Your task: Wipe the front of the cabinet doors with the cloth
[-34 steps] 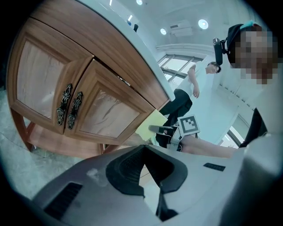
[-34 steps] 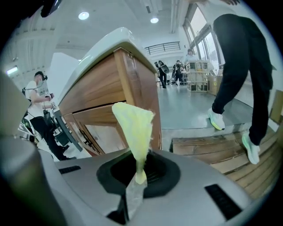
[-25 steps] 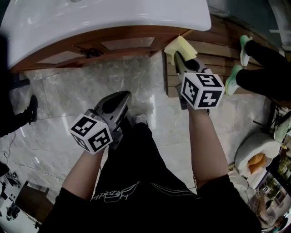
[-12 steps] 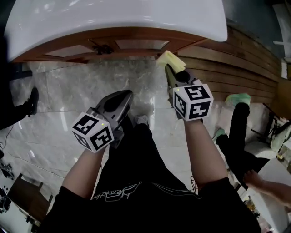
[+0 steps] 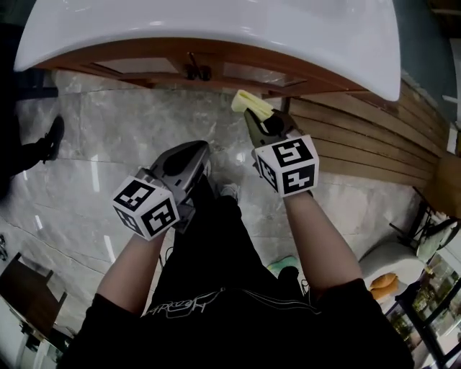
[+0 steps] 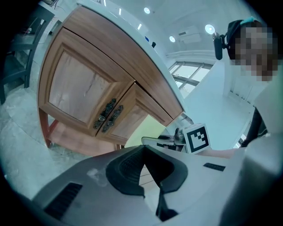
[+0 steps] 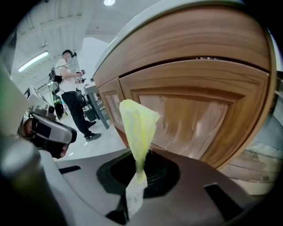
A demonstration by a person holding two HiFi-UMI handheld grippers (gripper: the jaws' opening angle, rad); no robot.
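- One worry we had: our right claw (image 7: 137,170) gripped the cloth (image 7: 138,121) by only a small pinch, so hard rubbing on the cabinet doors (image 7: 190,112) could pull it out.
- The cloth looked yellow, thin and floppy.
- It stood up near the cabinet doors; we could not tell if it touched.
- Our left claw (image 6: 144,152) was squeezed closed on nothing.

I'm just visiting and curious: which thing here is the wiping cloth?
Find the curved brown wooden cabinet under the white basin. In front of its doors, the right tool pinches a small pale-yellow cloth, bright against brown wood and grey plastic.
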